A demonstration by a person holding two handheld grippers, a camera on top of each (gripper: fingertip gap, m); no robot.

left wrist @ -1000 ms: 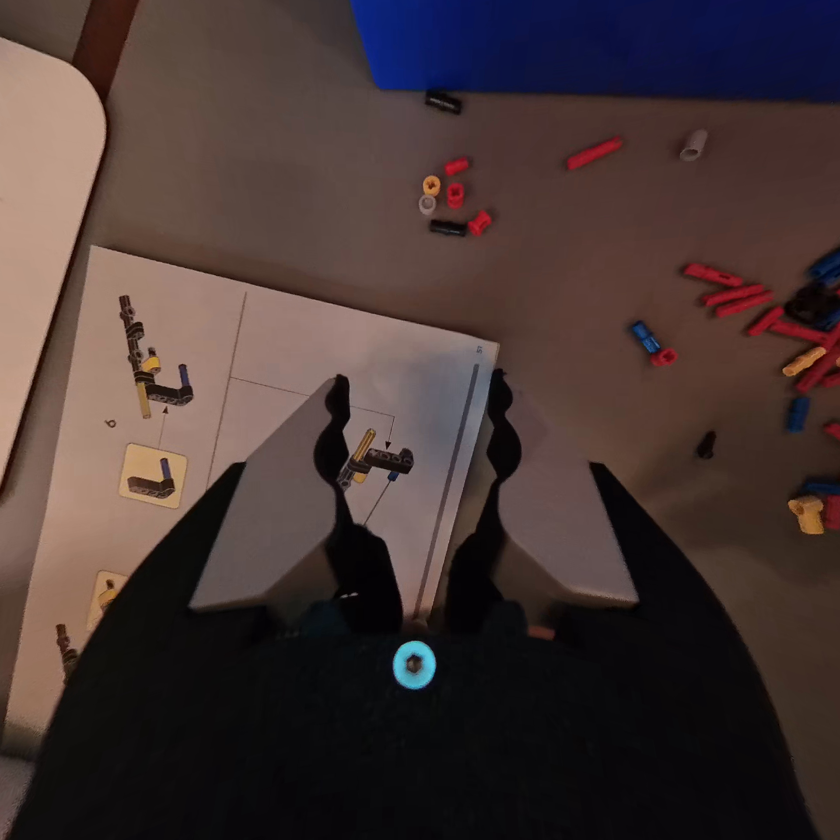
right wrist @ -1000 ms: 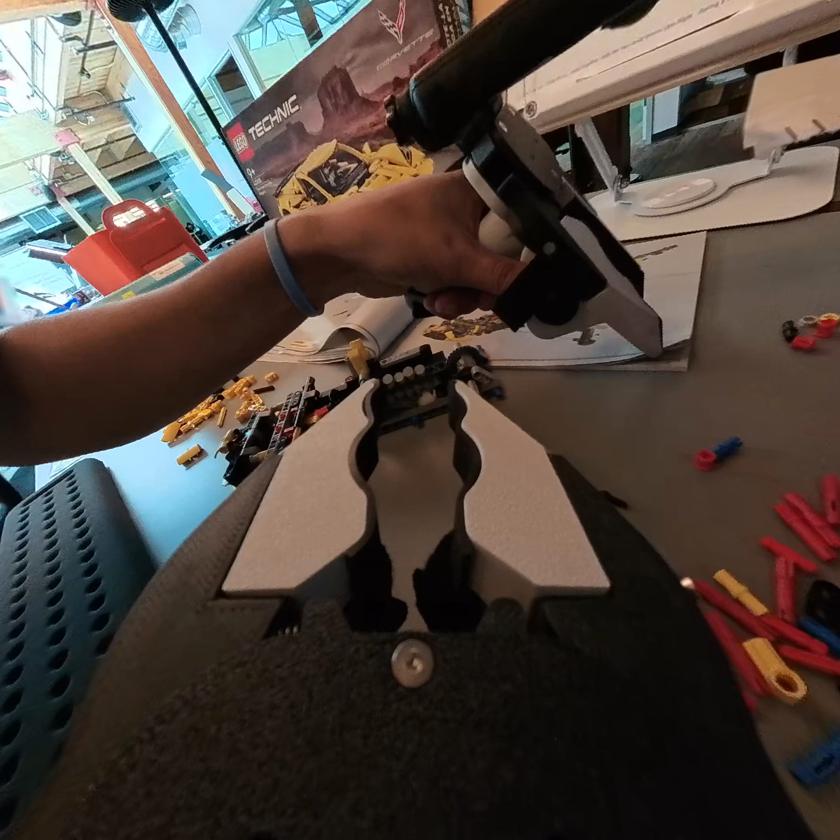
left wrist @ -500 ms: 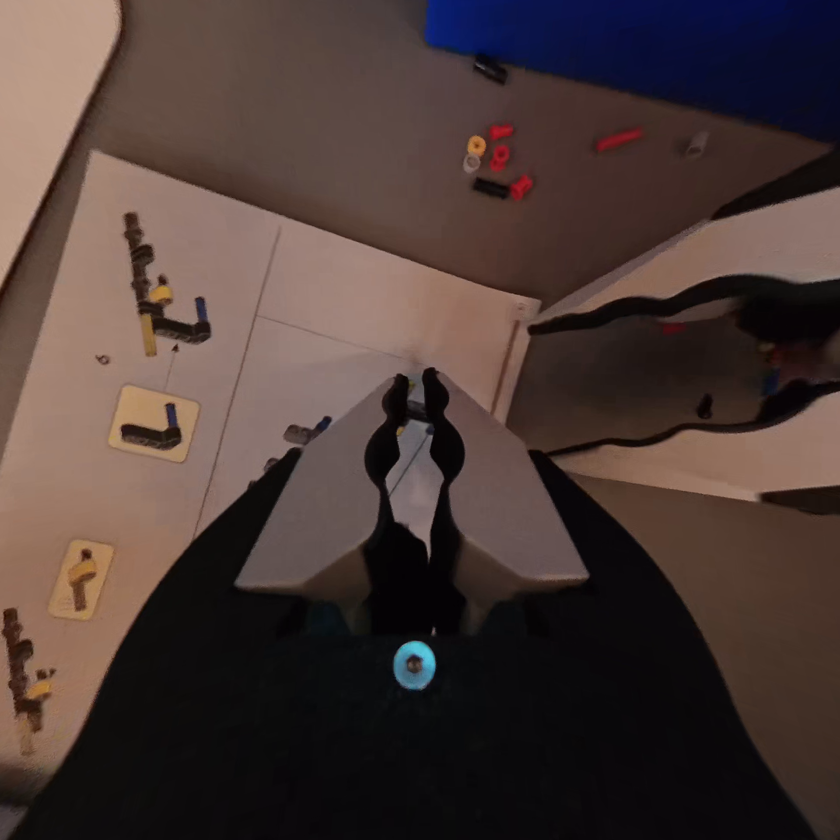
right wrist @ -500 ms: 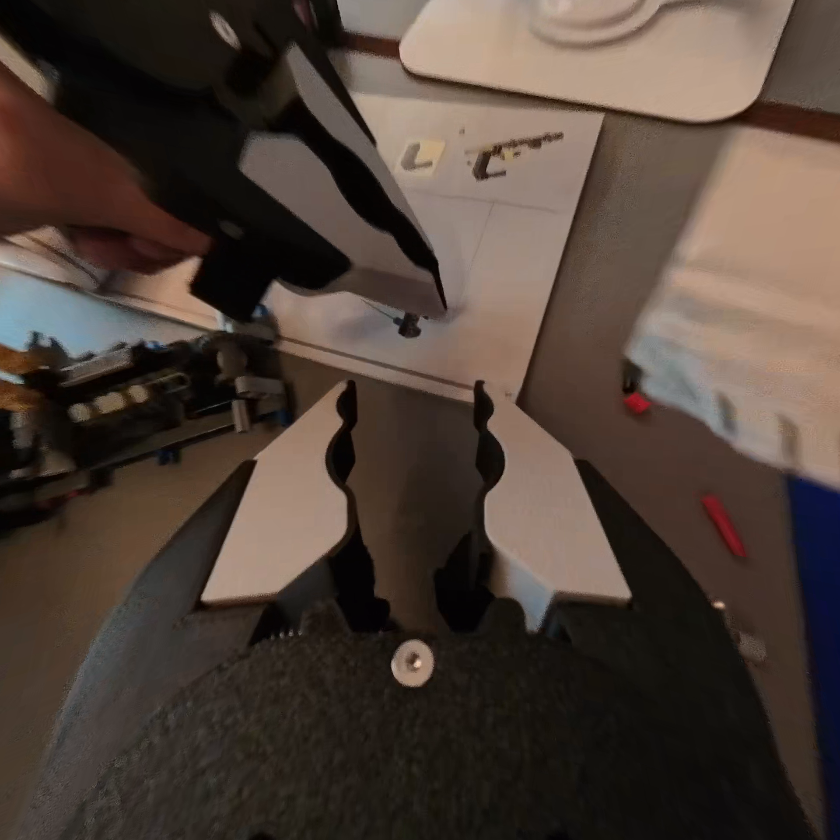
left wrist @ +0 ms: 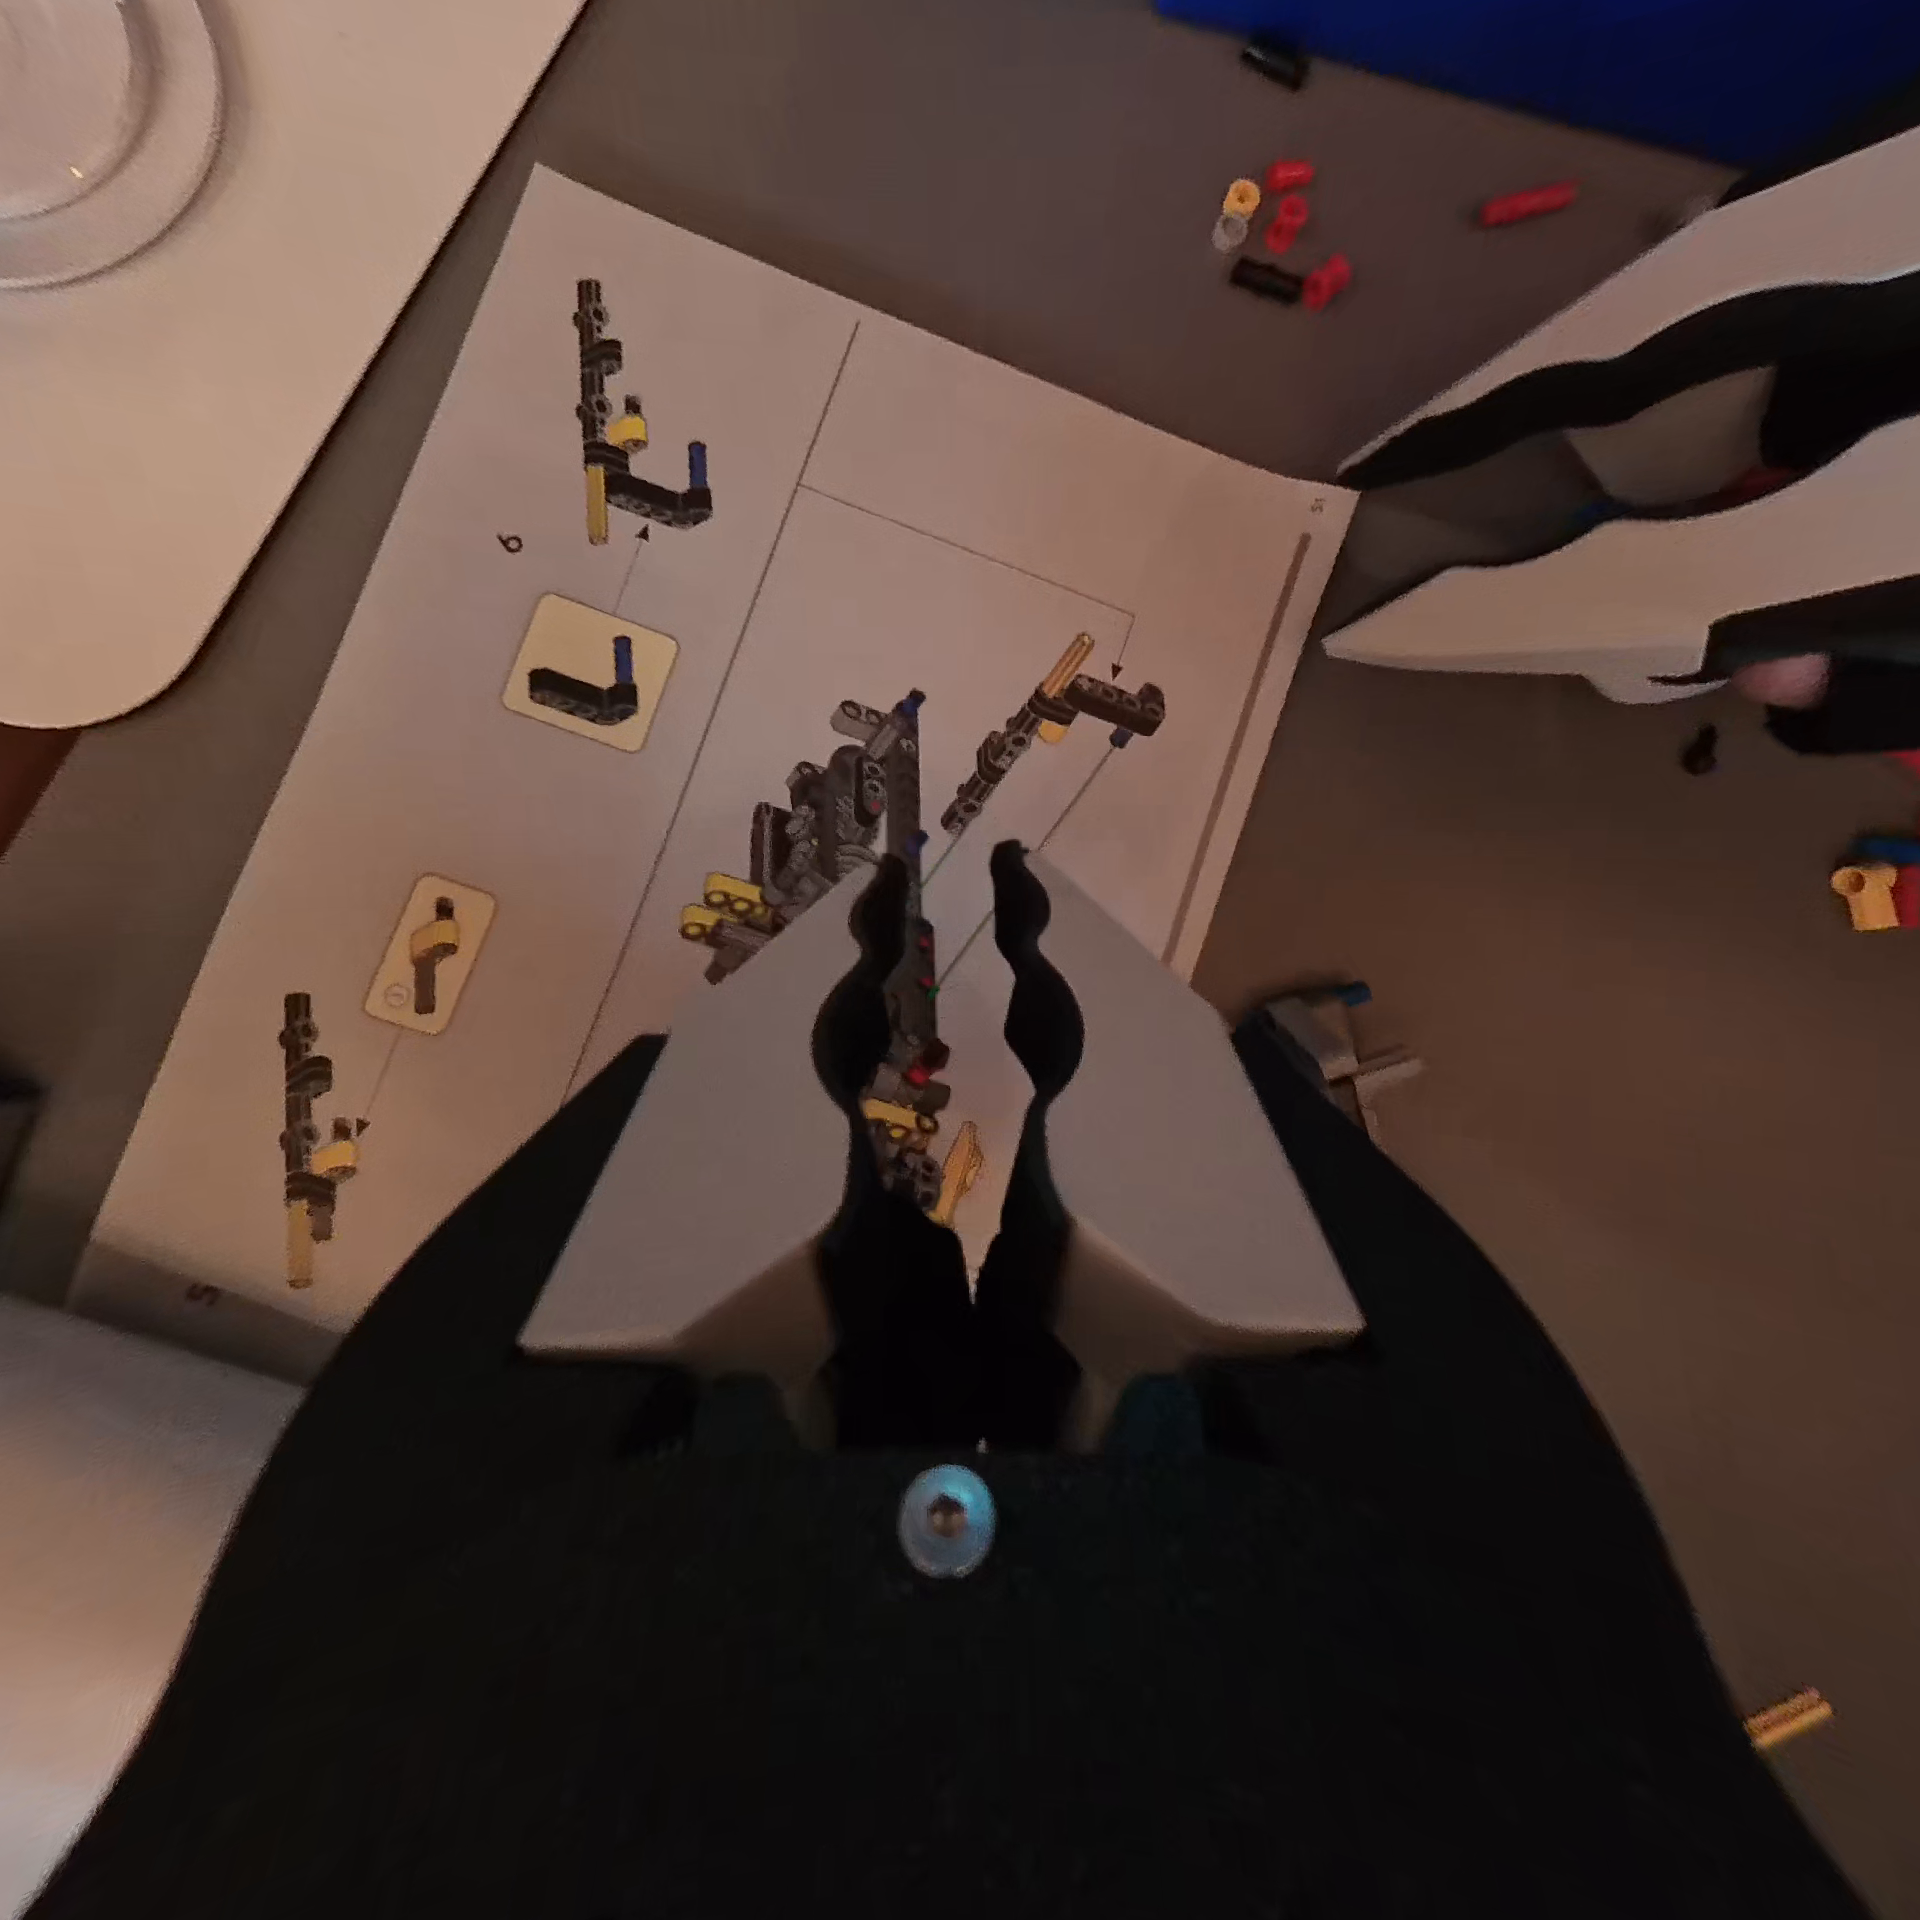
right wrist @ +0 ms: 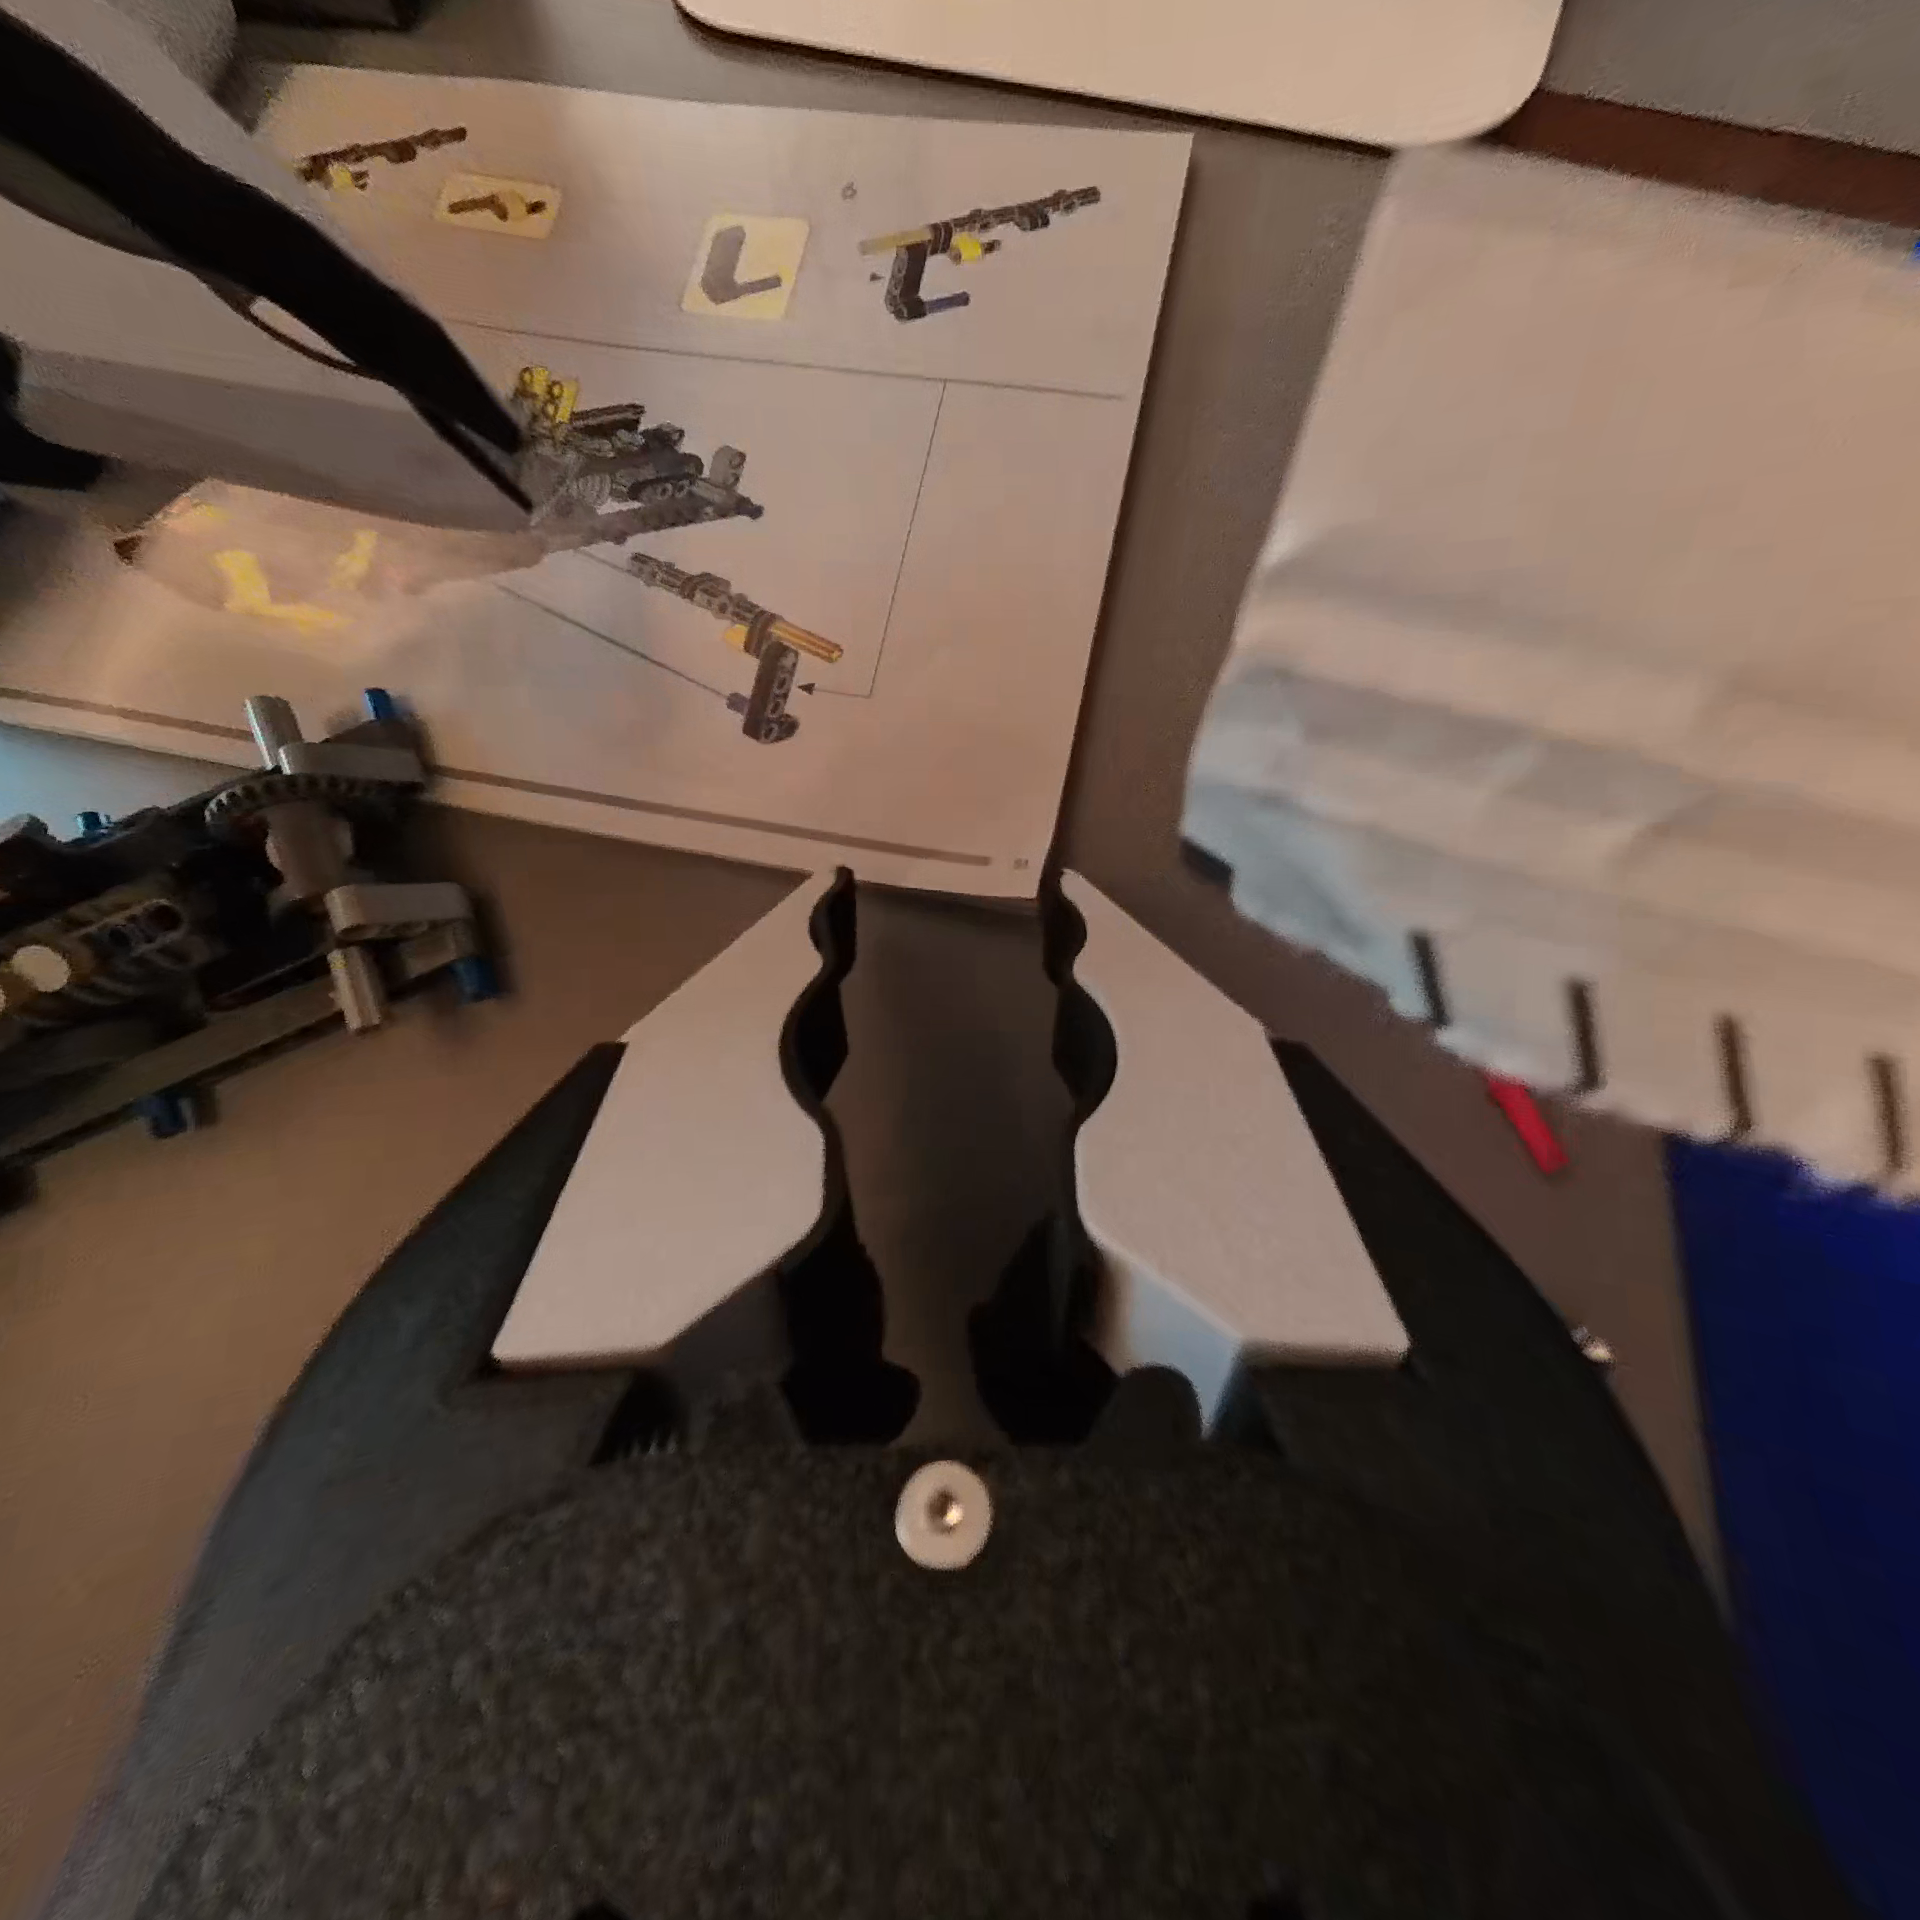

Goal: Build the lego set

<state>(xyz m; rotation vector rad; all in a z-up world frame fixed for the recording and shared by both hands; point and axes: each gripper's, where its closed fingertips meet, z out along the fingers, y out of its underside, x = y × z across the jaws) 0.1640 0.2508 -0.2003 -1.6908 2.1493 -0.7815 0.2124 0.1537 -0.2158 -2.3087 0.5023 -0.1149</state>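
Note:
The open instruction booklet lies flat on the grey table; it also shows in the right wrist view. My left gripper hovers over the booklet's printed build picture, jaws a narrow gap apart and holding nothing. In the right wrist view the left gripper points at that picture. My right gripper is open and empty, just short of the booklet's near edge; it also shows at the right of the left wrist view. A partly built black and grey lego assembly lies beside the booklet.
Small red, yellow and black pieces and a red pin lie beyond the booklet. A yellow piece is at the right. A blue box and a white bag stand right of my right gripper. A white board lies left. The red pin sits 9 cm or so from the ends of my right fingers. Look for it in the right wrist view too.
My left gripper went from wide open to nearly shut, then parted a little, and drew back over the booklet. My right gripper swung down toward the booklet's corner.

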